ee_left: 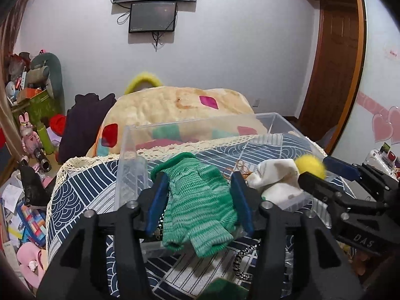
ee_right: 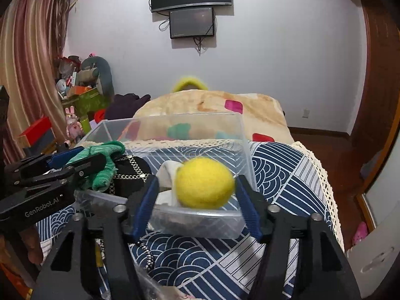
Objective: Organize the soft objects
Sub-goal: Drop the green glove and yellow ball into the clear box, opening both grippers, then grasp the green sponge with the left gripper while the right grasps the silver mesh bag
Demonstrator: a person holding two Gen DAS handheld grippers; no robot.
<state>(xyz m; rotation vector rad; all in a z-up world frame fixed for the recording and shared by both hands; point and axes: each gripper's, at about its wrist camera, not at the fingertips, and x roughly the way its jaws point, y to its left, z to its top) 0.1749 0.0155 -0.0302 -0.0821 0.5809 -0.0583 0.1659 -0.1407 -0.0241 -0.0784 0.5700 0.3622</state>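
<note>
- The step in hand looks like the drop-off: both soft things are over the clear plastic bin [ee_left: 252,118], which sits on a tabletop [ee_right: 282,172] covered in a navy-and-white patterned cloth with a lace edge.
- The left hand-held gripper [ee_left: 198,197] has its blue pads apart. The green knitted glove [ee_left: 197,202] sits between them, draped over the bin's near wall with its fingers hanging outside. The left pad seems to touch the knit and the right one stands off it, so the glove looks released, not clamped.
- The right hand-held gripper [ee_right: 197,195] is also spread. The yellow felt ball [ee_right: 205,182] is between its pads with a gap on both sides, blurred at the edge, inside the bin near the front wall and against a white sock [ee_right: 167,175].
- In the right wrist view a black chain-strap bag [ee_right: 130,172] lies by the bin's left side, under the glove; whether it is inside or outside the bin I cannot tell.
- Judgement: the ball is as good as placed, while the glove is only half in and may slide out over the wall.
- The next move calls for backing the right gripper straight out without nudging the ball, and for the left gripper to pinch the glove again, or push it forward, so all of it lands in the bin.
- Some care is needed: the bin is light and clear, so a jaw catching its rim could shift or tip it.
</note>
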